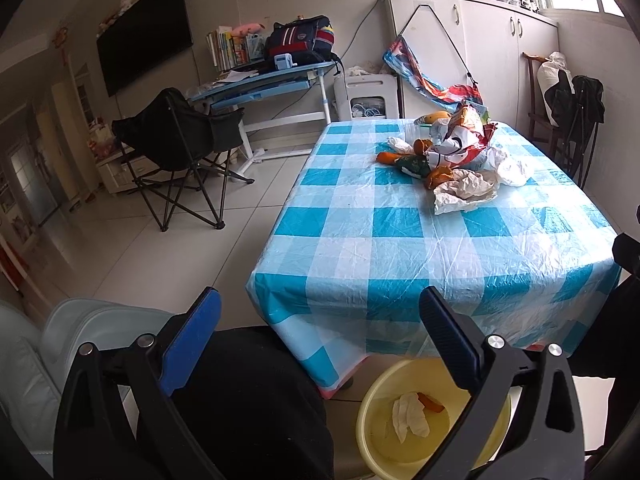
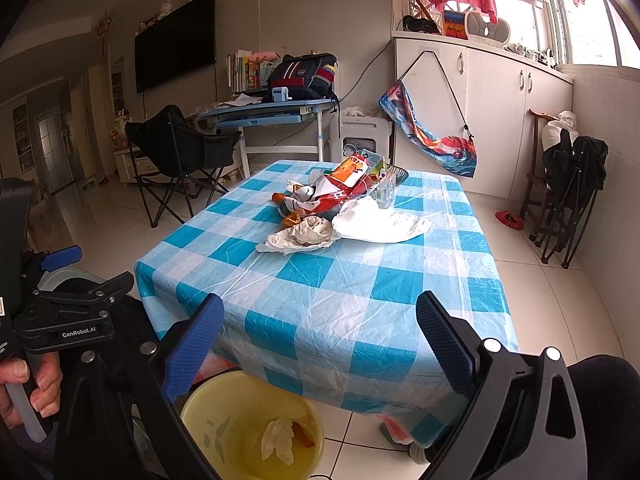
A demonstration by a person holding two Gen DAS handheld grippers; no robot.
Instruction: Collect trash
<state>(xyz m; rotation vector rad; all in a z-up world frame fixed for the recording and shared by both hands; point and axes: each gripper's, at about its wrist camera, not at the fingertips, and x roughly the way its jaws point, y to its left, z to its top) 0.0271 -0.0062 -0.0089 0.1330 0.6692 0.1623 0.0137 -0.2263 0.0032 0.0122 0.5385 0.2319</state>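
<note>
A pile of trash lies at the far side of the checked table (image 1: 400,240): a crumpled white paper (image 1: 466,190), an orange-and-white snack bag (image 1: 466,128), orange peels (image 1: 438,176) and a white plastic bag (image 1: 514,168). The same pile shows in the right wrist view, with the paper (image 2: 304,236) and snack bag (image 2: 344,188). A yellow bin (image 1: 424,420) stands on the floor below the table's near edge, holding a tissue (image 1: 408,416) and a peel; it also shows in the right wrist view (image 2: 252,428). My left gripper (image 1: 320,336) and right gripper (image 2: 320,340) are open and empty above the bin.
A black folding chair (image 1: 180,152) and a blue desk (image 1: 264,84) stand left of the table. Folded chairs (image 2: 568,192) lean on the right wall by white cabinets (image 2: 500,120). A pale seat (image 1: 48,360) is at near left. The left gripper's body (image 2: 64,320) is beside the right one.
</note>
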